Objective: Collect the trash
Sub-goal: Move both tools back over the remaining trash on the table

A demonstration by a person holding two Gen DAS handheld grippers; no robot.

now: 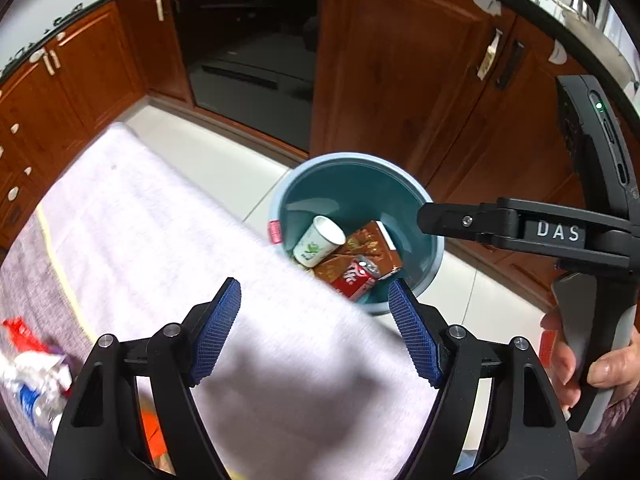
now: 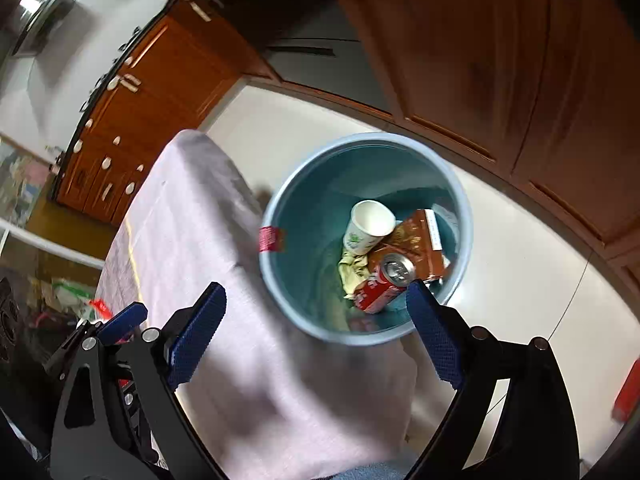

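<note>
We hold both grippers, left (image 1: 314, 332) and right (image 2: 316, 332), jaws spread and empty, above the round blue plastic bin (image 2: 280, 292). Inside it lie a red drink can (image 2: 382, 286) and white paper cup (image 2: 368, 226), so the drop looks done.

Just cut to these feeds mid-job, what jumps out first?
The blue bin on the floor beside the cloth-covered table, holding a red can, a paper cup and a brown carton. Both hand-held grippers, left and right, are open and empty above the table edge.
</note>
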